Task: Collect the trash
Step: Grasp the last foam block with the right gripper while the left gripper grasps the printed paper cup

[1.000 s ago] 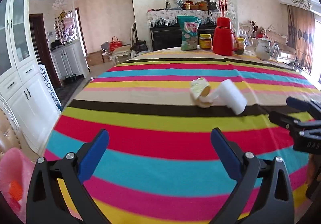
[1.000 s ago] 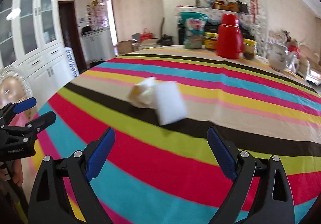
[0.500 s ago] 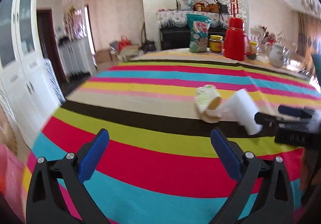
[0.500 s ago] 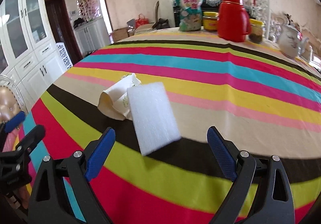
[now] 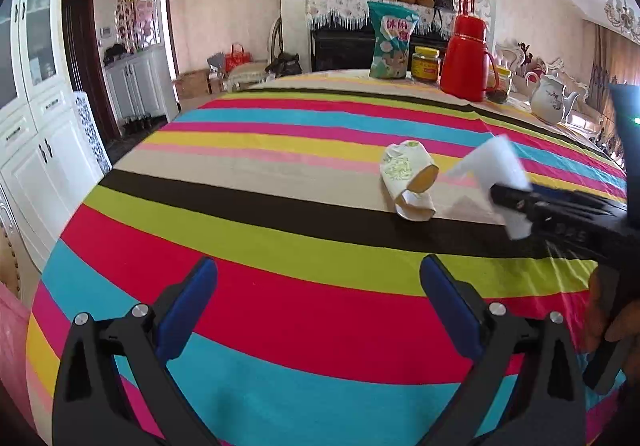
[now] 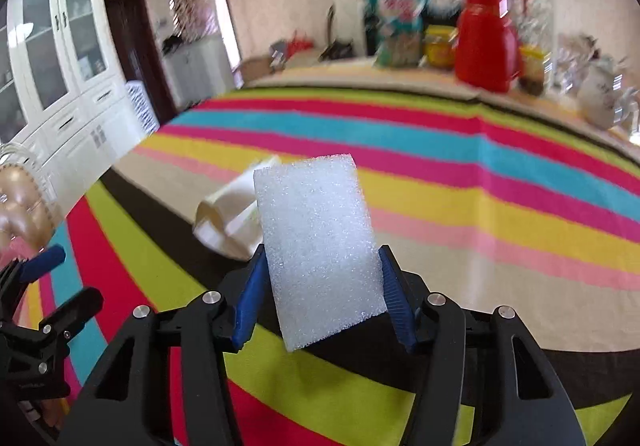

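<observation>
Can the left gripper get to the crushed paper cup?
Probably yes. The left gripper is open, and only bare tablecloth lies between it and the cup. The right gripper, closed on the foam, is off to the side.

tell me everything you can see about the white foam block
The white foam block is a flat rectangular slab with a coarse, sparkly open-cell surface and slightly rough edges. It stands tilted with one end raised, and the right gripper has just been closing its jaws on it; the blue pads now press its two long sides. It is over the striped tablecloth, just in front of the crushed paper cup.
</observation>
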The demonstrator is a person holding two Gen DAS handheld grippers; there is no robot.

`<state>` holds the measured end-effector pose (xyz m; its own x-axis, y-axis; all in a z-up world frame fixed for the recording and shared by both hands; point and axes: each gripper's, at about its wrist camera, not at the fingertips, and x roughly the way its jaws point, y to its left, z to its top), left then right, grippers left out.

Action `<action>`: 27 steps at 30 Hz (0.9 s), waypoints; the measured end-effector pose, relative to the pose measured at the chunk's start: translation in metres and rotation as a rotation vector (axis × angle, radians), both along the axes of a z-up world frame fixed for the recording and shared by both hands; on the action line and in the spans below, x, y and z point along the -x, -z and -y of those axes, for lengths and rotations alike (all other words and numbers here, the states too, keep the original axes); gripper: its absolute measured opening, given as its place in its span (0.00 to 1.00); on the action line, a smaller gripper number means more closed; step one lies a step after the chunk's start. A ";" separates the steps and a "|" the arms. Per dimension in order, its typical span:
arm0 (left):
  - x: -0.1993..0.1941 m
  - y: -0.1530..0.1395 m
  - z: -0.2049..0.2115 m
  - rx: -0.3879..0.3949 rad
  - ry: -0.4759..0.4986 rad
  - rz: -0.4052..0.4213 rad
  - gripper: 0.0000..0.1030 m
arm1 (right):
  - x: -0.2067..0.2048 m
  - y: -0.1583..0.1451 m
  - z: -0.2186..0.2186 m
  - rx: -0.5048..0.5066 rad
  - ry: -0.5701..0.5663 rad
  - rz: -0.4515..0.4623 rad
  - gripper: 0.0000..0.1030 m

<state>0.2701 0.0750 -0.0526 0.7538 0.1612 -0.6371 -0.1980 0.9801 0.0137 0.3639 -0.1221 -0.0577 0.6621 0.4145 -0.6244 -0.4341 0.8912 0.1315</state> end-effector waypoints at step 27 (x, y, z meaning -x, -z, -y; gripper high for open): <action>-0.103 0.018 0.058 -0.056 0.103 -0.092 0.20 | -0.010 -0.005 0.049 -0.114 0.154 0.054 0.52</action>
<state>0.3728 0.0171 -0.0707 0.7070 0.1231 -0.6965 -0.0918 0.9924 0.0821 0.3739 -0.1712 -0.0527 0.7544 0.3715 -0.5411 -0.3028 0.9284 0.2152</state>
